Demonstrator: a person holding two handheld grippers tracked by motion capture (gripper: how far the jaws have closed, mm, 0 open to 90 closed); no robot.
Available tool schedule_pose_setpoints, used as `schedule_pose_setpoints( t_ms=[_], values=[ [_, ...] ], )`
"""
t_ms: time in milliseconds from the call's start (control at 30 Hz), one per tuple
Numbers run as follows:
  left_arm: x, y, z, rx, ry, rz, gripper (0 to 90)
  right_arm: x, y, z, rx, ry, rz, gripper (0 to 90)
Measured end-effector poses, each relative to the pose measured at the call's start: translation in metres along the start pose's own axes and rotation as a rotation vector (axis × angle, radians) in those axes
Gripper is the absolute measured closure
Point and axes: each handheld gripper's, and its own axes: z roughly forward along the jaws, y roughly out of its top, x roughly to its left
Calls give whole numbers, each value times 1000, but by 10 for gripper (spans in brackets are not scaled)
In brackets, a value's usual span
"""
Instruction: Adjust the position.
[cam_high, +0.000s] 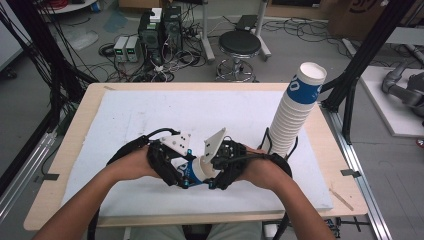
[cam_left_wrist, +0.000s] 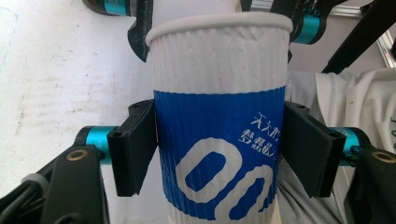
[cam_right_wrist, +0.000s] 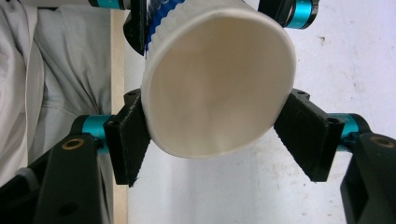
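Observation:
A ribbed white paper cup (cam_high: 198, 173) with a blue band lies sideways between my two hands, just above the white board near the table's front. My left gripper (cam_high: 186, 175) is shut on the cup's blue band (cam_left_wrist: 219, 154), with both black pads (cam_left_wrist: 135, 144) pressing its sides. My right gripper (cam_high: 213, 170) is shut on the same cup at its open mouth (cam_right_wrist: 217, 88). The rim is squeezed slightly oval between the right gripper's pads (cam_right_wrist: 128, 135). In the left gripper view the right gripper's fingers (cam_left_wrist: 140, 28) clamp the rim at the top.
A tall leaning stack of the same cups (cam_high: 295, 107) stands at the right of the white board (cam_high: 150, 115). The wooden table edge (cam_high: 320, 210) runs along the front. Beyond the table are a stool (cam_high: 240, 45), boxes of electronics (cam_high: 160, 30) and cables on the floor.

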Motion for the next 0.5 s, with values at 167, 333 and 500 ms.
schedule_pose_setpoints(
  t_ms=[167, 333, 500],
  values=[
    [-1, -1, 1, -1, 7, 6, 315, 0, 1, 0, 11, 0, -1, 300],
    [-2, -3, -2, -47, 30, 21, 305, -2, -2, -4, -33, -1, 24, 252],
    [-1, -13, -5, -145, 44, 3, 292, -6, -13, -13, -186, 0, 85, 222]
  ],
)
